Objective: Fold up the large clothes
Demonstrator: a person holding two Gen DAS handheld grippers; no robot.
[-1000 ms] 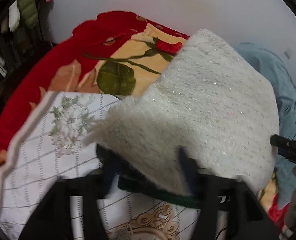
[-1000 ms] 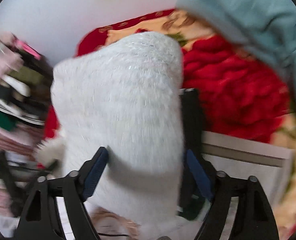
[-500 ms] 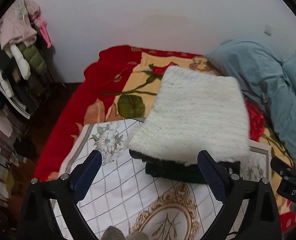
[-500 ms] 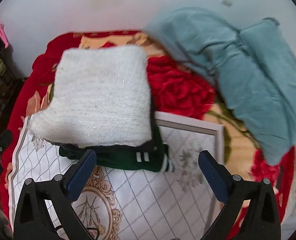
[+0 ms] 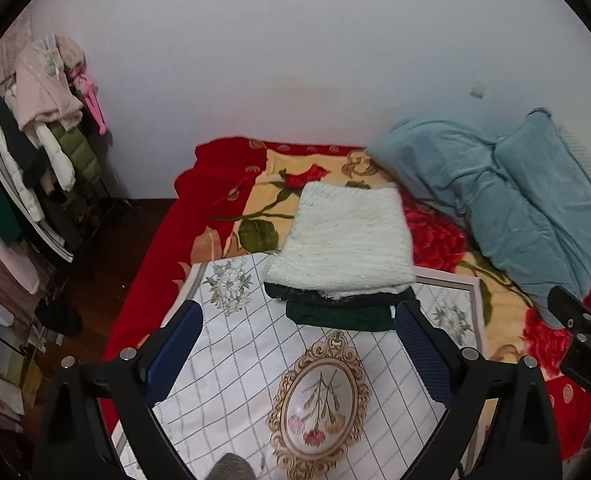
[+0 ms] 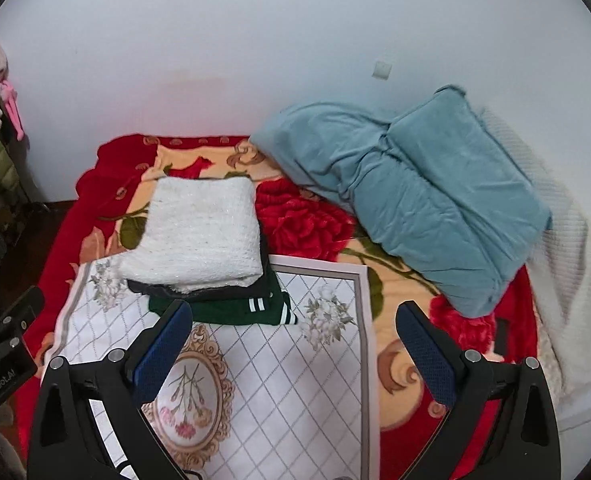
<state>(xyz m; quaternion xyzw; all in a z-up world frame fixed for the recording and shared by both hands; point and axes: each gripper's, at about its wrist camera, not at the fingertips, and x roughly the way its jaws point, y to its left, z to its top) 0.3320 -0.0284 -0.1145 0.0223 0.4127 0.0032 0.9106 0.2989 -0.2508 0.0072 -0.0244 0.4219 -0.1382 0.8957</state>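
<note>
A folded white fluffy sweater (image 5: pixel 347 244) (image 6: pixel 203 232) tops a small stack, over a dark folded garment (image 5: pixel 335 298) (image 6: pixel 223 290) and a green one with white stripes (image 5: pixel 339 316) (image 6: pixel 247 308). The stack rests at the far end of a white checked mat (image 5: pixel 255 360) (image 6: pixel 295 380) on the bed. My left gripper (image 5: pixel 297 320) is open, held well above and short of the stack, nothing between its blue pads. My right gripper (image 6: pixel 295 322) is open too, high over the mat, empty. Each gripper's body shows at the edge of the other's view.
A red and yellow rose blanket (image 5: pixel 223 200) (image 6: pixel 307 220) covers the bed. A blue quilt (image 5: pixel 515 200) (image 6: pixel 423 200) is bunched at the right against the white wall. A rack of hanging clothes (image 5: pixel 35 152) stands left, beside dark floor (image 5: pixel 107 260).
Both grippers let go of the white sweater, opened wide and drew back and up. The sweater now lies flat on the stack, and much more of the bed and room shows.
</note>
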